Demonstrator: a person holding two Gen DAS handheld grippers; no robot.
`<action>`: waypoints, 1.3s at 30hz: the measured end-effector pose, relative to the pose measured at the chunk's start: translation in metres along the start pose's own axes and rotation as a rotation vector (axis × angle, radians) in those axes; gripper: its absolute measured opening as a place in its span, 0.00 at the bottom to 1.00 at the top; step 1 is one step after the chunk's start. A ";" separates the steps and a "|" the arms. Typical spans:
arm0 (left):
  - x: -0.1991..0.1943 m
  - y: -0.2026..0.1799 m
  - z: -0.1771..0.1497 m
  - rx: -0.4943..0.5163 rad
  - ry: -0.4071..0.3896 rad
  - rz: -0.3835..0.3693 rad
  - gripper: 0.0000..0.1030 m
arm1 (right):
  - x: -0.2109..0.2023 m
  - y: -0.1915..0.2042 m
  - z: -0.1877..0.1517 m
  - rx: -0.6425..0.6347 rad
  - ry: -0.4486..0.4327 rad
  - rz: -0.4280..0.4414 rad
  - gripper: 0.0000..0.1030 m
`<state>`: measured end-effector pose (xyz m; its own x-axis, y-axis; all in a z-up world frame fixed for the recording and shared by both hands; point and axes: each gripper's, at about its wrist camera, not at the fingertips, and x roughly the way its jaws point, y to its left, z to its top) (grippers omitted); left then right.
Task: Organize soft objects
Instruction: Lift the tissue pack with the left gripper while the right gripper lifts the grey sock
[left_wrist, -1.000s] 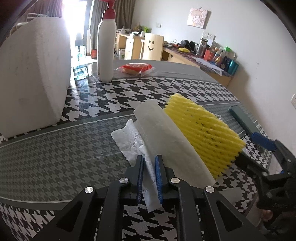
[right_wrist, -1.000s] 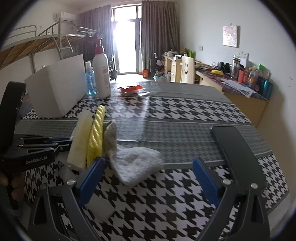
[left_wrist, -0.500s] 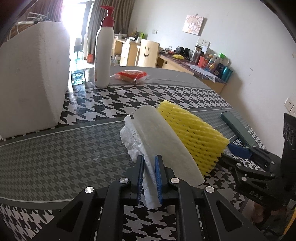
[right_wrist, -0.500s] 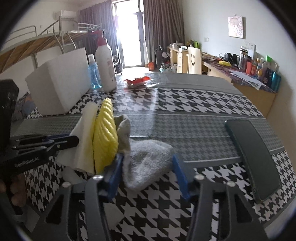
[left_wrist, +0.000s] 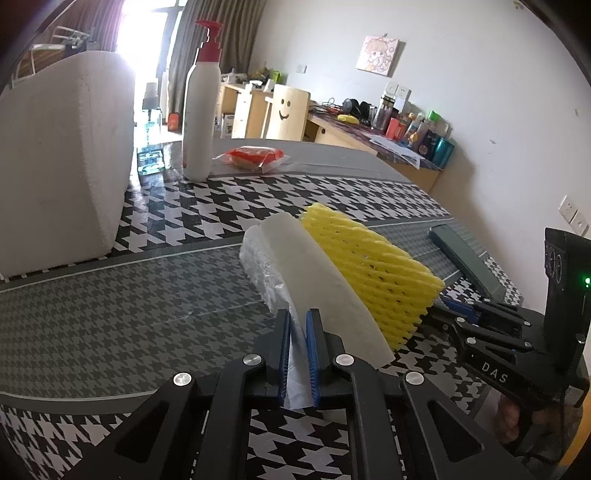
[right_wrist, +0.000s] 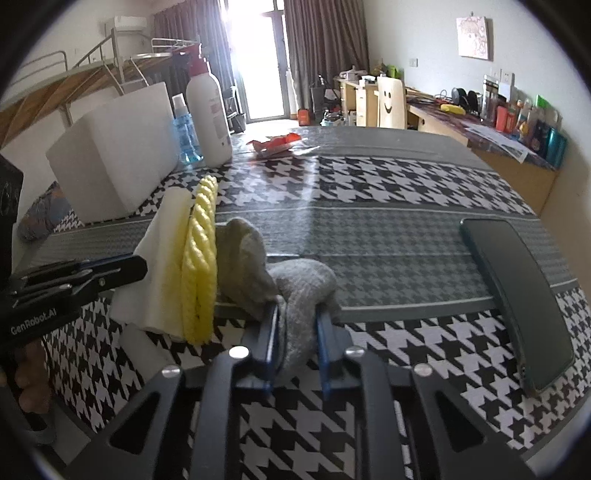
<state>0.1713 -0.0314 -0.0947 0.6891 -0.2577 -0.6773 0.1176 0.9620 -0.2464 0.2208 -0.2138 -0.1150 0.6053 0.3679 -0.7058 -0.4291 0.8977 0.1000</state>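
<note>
Closing on the limp grey cloth (right_wrist: 295, 280) near the table's (right_wrist: 388, 236) front edge, the right tool (right_wrist: 295, 339) bunches it; the left tool (left_wrist: 298, 343) pinches, probably, white foam sheet (left_wrist: 314, 273).

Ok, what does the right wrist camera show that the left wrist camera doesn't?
Only the right wrist view shows the grey cloth, with the right gripper closing on it, and a blue bottle.

Only the left wrist view shows the left gripper shut on the white foam sheet, with crinkled plastic beside it.

Both show the yellow foam net, pump bottle, dark phone and foam block.
</note>
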 end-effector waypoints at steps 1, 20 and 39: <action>-0.001 -0.001 0.000 0.002 -0.004 -0.005 0.08 | -0.001 -0.001 0.000 0.008 -0.002 0.003 0.19; -0.026 0.004 0.000 0.014 -0.051 0.072 0.09 | -0.055 -0.010 0.007 0.086 -0.142 -0.059 0.18; 0.018 -0.015 0.003 0.025 0.088 0.111 0.57 | -0.062 -0.018 -0.005 0.093 -0.160 -0.045 0.19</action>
<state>0.1844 -0.0502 -0.1015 0.6337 -0.1553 -0.7579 0.0623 0.9867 -0.1501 0.1881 -0.2542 -0.0763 0.7245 0.3537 -0.5916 -0.3395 0.9301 0.1403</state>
